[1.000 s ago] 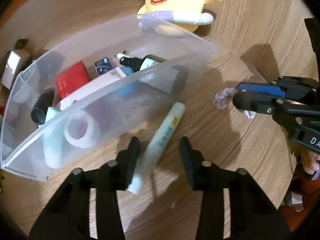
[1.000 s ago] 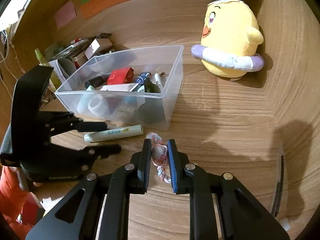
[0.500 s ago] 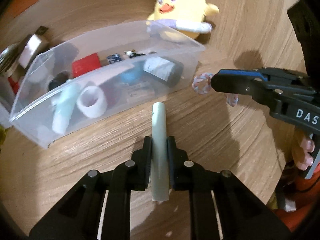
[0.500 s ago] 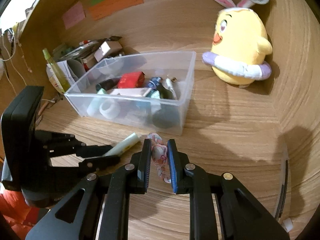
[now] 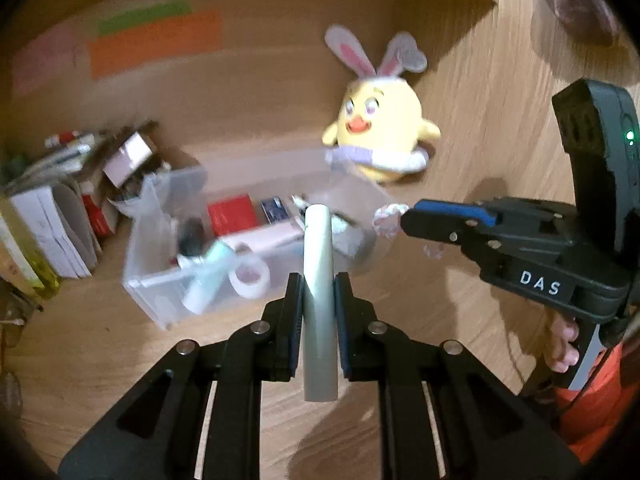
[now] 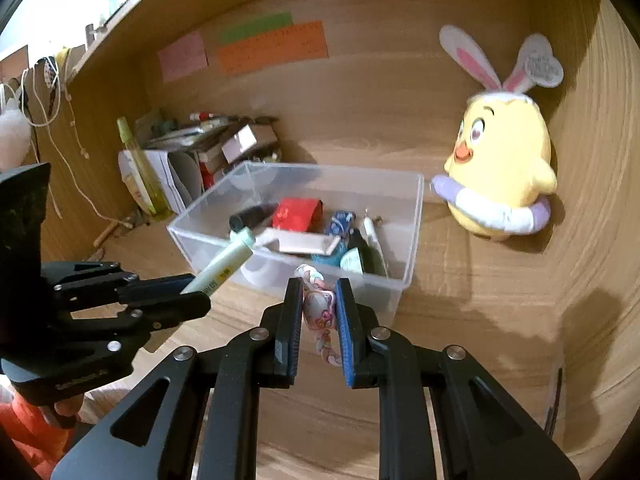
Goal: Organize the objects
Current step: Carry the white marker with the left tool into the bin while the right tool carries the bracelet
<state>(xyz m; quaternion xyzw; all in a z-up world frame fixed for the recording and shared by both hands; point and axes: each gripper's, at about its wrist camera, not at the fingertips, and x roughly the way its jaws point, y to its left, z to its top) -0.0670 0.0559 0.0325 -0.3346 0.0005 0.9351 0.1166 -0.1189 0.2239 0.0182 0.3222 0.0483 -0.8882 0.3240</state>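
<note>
A pale green tube [image 5: 318, 276] is clamped between the pads of my left gripper [image 5: 318, 300], raised off the desk and pointing toward the clear plastic bin [image 5: 160, 304]. From the right wrist view the same tube [image 6: 224, 266] slants up from the left gripper [image 6: 192, 300] just in front of the bin [image 6: 416, 216]. My right gripper [image 6: 320, 308] is shut on a pink braided bracelet [image 6: 318, 312], held above the desk before the bin's near wall. That bracelet [image 5: 388, 218] peeks past the right gripper [image 5: 408, 220] in the left wrist view. The bin holds a red box, bottles, a tape roll and a white case.
A yellow plush chick [image 6: 500, 172] with bunny ears sits to the right of the bin against the wooden wall. Papers, boxes and a green spray bottle [image 6: 138, 164] crowd the back left corner. Coloured sticky notes [image 6: 272, 46] hang on the back panel.
My left gripper closed on the tube that lay on the desk and lifted it. Both grippers have risen, so the bin now looks lower and farther off. The bracelet stayed gripped.
</note>
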